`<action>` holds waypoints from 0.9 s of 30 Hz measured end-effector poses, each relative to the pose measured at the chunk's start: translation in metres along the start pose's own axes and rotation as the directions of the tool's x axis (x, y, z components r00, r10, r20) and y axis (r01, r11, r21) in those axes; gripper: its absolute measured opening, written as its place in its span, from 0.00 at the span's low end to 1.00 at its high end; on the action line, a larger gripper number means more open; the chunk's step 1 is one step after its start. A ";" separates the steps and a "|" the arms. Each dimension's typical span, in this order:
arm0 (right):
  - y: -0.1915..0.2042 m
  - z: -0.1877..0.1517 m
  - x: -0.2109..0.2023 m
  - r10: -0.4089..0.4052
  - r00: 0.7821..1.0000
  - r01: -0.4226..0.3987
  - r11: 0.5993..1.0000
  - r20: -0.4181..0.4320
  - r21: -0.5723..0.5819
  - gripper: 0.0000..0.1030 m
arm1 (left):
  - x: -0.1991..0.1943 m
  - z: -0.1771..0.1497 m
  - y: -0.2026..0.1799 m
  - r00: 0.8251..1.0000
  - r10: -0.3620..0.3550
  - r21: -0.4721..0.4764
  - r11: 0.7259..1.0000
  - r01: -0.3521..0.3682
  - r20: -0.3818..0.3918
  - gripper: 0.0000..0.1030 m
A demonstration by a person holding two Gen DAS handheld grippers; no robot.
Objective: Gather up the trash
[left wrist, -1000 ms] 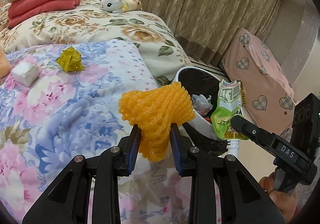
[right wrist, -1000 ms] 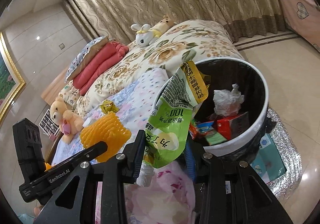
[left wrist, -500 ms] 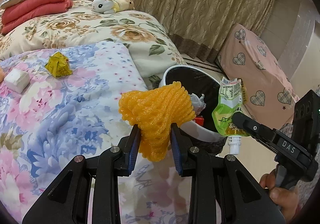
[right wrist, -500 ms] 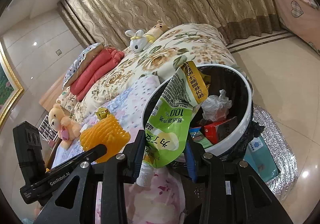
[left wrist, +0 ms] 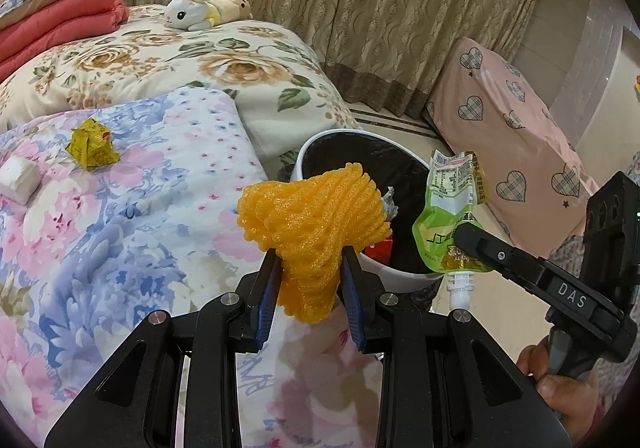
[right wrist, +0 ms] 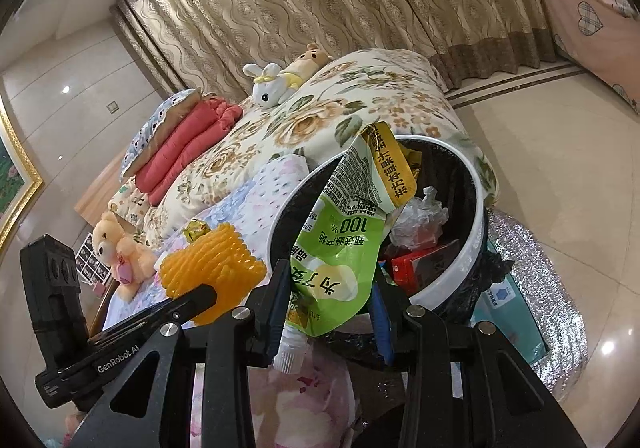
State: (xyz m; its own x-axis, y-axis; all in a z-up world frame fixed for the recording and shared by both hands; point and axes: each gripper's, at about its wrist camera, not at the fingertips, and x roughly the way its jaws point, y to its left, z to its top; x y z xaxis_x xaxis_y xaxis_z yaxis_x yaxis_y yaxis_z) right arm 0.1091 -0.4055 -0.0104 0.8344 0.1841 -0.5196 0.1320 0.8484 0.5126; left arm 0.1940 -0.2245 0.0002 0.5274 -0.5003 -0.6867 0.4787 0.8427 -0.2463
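Observation:
My left gripper [left wrist: 310,290] is shut on an orange foam fruit net [left wrist: 314,221], held near the rim of a white trash bin [left wrist: 404,278] with a black liner. My right gripper [right wrist: 330,314] is shut on a green juice pouch [right wrist: 340,244], spout down, at the bin's near rim [right wrist: 456,276]. The pouch also shows in the left wrist view [left wrist: 450,224], and the net shows in the right wrist view [right wrist: 212,268]. The bin holds a clear plastic wad [right wrist: 420,215] and a red box [right wrist: 416,266]. A crumpled yellow wrapper [left wrist: 92,145] and a white block [left wrist: 18,175] lie on the floral quilt.
The bed with floral quilts [left wrist: 132,215] fills the left. A plush rabbit [left wrist: 192,9] and folded red blankets [left wrist: 60,23] lie farther back. A pink heart-patterned cover [left wrist: 508,135] stands right of the bin. A silver mat [right wrist: 536,308] lies under the bin. A teddy bear [right wrist: 116,252] sits by the bed.
Both grippers have moved closer to the bin with their loads still held. The bin's opening looks larger in the right wrist view.

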 end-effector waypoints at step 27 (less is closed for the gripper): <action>-0.009 0.017 0.011 -0.023 1.000 0.023 1.000 -0.001 -0.017 0.36 | 0.026 0.019 -0.020 1.000 0.011 0.028 1.000 -0.010 -0.016 0.28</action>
State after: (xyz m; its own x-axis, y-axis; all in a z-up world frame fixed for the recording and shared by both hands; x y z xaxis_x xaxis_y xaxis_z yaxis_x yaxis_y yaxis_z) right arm 0.1259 -0.4198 -0.0087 0.8309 0.1652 -0.5314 0.1417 0.8606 0.4892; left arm 0.2108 -0.2584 0.0002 0.5213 -0.4879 -0.7002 0.4929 0.8419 -0.2196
